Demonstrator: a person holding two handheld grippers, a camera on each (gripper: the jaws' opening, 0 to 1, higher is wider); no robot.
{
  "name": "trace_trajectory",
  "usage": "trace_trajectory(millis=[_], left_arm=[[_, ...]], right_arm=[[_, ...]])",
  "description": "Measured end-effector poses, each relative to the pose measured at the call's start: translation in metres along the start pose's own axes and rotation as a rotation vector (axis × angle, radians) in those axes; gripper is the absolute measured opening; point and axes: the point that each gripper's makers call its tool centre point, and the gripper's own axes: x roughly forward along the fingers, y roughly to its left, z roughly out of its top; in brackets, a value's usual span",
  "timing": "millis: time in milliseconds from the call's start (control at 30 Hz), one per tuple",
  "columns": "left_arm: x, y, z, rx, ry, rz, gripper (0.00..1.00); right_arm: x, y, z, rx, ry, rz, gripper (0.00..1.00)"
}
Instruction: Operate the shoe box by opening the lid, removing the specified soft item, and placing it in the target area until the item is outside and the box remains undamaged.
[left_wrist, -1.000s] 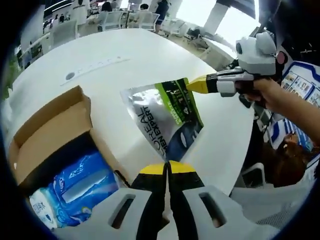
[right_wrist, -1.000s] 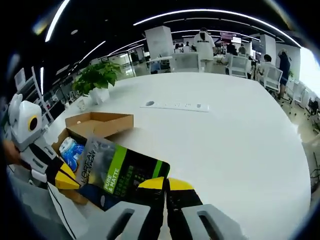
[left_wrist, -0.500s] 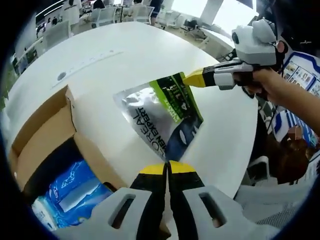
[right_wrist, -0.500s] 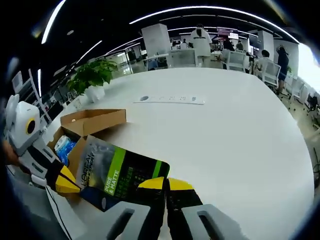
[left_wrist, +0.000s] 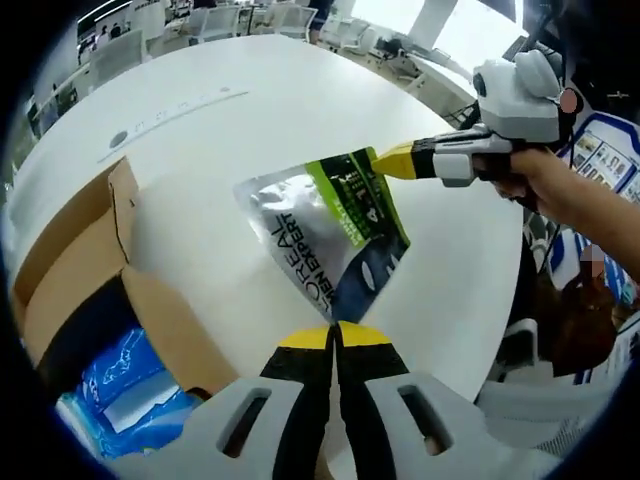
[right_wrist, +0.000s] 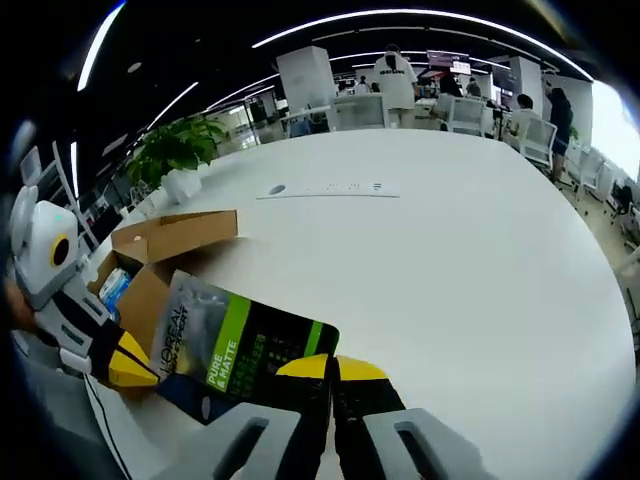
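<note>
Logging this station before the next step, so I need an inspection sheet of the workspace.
Surface: white round table, mostly bare.
Job's things: cardboard shoe box open, lid flap up; silver-green pouch outside the box, held over the table.
Clutter: blue soft pack inside the box; white power strip on the table.
Grippers: left tongs and right tongs each shut on a pouch corner.
Cables: nothing seen.
Surroundings: potted plant, chairs, people standing beyond the table.
</note>
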Motion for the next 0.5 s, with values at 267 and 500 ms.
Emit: trace_trajectory(millis=[267, 500], left_arm=[[0.01, 0.002, 0.0, 0.036, 0.021, 0.006, 0.0], [0.017, 0.005, 0.001, 0.101, 0.044, 0.03, 0.0]], right_arm=[[0.008, -0.007, -0.003, 0.039, -0.022, -0.008, 0.0], [0.014, -0.012, -0.008, 0.051, -0.022, -0.013, 0.0]])
